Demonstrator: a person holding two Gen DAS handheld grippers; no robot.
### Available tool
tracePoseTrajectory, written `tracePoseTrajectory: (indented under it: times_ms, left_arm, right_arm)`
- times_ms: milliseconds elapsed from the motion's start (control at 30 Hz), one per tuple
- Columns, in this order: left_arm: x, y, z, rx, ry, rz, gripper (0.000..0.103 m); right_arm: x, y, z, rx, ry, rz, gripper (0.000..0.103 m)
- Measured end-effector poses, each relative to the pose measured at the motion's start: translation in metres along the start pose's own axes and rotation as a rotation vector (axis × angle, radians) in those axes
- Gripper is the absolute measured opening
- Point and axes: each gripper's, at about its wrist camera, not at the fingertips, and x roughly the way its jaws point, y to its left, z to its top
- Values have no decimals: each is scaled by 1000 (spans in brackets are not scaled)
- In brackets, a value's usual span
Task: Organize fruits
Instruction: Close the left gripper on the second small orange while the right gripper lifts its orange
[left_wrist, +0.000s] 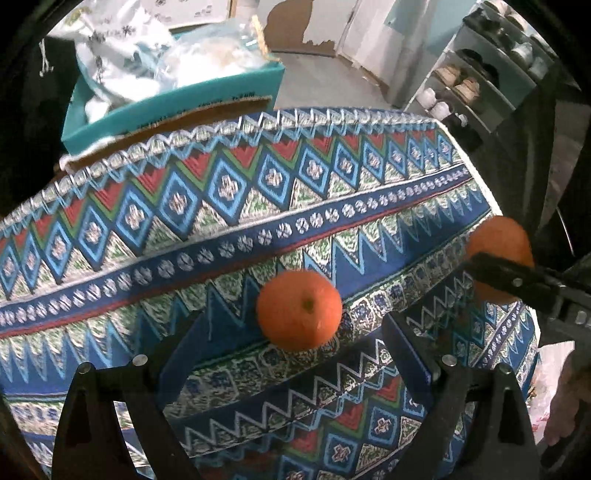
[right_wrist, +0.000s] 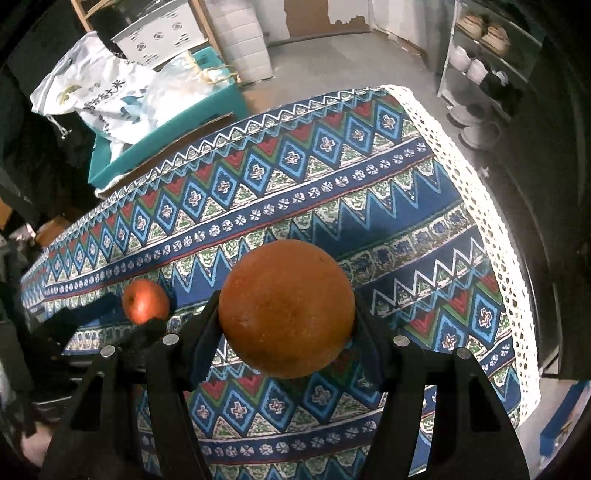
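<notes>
Two fisheye views look steeply down onto a worktop (left_wrist: 207, 206) covered by a patterned cloth (right_wrist: 332, 177) of blue, red, green and white zigzags and diamonds, with a white lace border along its right edge in the right wrist view.

In the left wrist view, the left gripper (left_wrist: 295, 343) fills the bottom of the frame, its black jaws spread wide with nothing pinched between them. A small orange (left_wrist: 299, 310) sits on the cloth just below the middle of the frame, in the gap between the two jaws and clear of both. At the right edge of this view a second orange (left_wrist: 498, 240) shows, partly hidden behind the dark fingers of the other gripper.

In the right wrist view, the right gripper (right_wrist: 286, 325) rises from the bottom of the frame, and its jaws pinch that large orange (right_wrist: 286, 308) from left and right — the fruit fills the centre of the frame and appears held clear of the cloth. The small orange (right_wrist: 145, 301) lies at the middle left, with the dark shape of the left gripper next to it.

Beyond the far edge of the worktop, in the upper left of both views, stands a teal box (right_wrist: 155, 147) holding a white printed bag (right_wrist: 110, 92). A shelf unit (right_wrist: 480, 55) with shoes occupies the upper right, above a grey floor (right_wrist: 332, 59).
</notes>
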Motion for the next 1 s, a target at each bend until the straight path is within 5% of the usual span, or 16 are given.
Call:
tracePoseTrajectory:
  times_ms: [300,433,500,1000]
  left_arm:
    - [11,2,-1,-20,-15,29,91]
    - [12,-7,0,46,-26,77,65]
    - [12,-9,2,52,-23,20,46]
    - [-65,-4,4,51,-169,17,46]
  right_arm:
    - [2,-6,-2,12,11,1,65]
    - [2,-4,0,8,10,5,65]
    - [2,-1,-1,3,11,7,65]
    - [-29,26,2,-69,-60,15,65]
